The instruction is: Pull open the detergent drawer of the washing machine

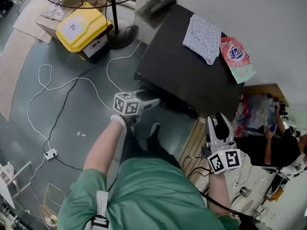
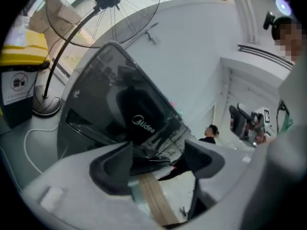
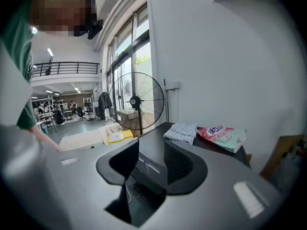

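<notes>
- Detergent drawer: it is shut, and by my reading it sits in the glossy top strip (image 1: 172, 102) of the washing machine (image 1: 192, 75) front, probably at the left end as you face the machine. Its outline does not show clearly in any view.
- Your left gripper (image 1: 154, 102) is right at that left end of the machine's front top edge. Its jaws are spread wide with nothing between them; only the machine's dark front shows through the gap.
- Your right gripper (image 1: 220, 121) hangs off the machine's front right corner, apart from it. Its jaws stand parted and hold nothing.
- Expect the drawer to be a light, stiff plastic tray on short rails. It should slide with little force once the catch lets go.
- The front looks smooth and shiny, so pads pressed on the flat face would likely slip. Hook one jaw into the finger recess or under the lip of the drawer front instead.
- Pull straight out from the machine, level with its top. A sideways twist could jam thin plastic or crack it.
- The machine itself is heavy and should not shift.
- The cloth (image 1: 204, 37) and the pink pouch (image 1: 237, 56) lie on the machine's top towards the wall, out of your way.
</notes>
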The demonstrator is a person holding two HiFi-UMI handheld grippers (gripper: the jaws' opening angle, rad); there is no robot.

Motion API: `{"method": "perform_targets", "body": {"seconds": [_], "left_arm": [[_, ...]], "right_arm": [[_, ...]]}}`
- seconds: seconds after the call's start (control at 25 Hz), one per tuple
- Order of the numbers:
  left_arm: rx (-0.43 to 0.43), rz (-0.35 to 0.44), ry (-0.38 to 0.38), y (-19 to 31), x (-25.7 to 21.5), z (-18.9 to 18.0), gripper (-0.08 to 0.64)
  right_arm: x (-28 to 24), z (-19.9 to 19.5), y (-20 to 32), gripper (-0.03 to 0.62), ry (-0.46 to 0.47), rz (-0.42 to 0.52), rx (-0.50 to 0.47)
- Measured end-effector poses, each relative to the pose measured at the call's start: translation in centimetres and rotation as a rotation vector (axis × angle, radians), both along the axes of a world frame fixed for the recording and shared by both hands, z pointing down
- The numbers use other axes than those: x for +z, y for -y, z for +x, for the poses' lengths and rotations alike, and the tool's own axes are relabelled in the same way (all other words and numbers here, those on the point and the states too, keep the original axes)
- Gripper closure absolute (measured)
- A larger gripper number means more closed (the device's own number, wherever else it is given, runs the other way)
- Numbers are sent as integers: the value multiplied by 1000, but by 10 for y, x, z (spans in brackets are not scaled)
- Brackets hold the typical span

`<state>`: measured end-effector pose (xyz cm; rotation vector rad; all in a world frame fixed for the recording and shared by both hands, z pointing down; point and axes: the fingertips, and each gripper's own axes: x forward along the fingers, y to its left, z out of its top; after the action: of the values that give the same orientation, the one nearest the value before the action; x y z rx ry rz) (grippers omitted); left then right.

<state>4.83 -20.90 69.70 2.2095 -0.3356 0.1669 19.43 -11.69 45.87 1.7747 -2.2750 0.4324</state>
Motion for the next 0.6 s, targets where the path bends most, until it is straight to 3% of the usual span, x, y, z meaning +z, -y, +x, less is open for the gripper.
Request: {"method": "perform_targets", "body": {"seconds": [0.28, 0.6], "left_arm": [[46, -51, -75, 11, 9, 5, 218], [35, -99, -89, 10, 21, 1, 221]], "right_arm": [[12, -7, -11, 428, -5, -34, 53], [20, -14, -18, 428, 10, -44, 66]]}}
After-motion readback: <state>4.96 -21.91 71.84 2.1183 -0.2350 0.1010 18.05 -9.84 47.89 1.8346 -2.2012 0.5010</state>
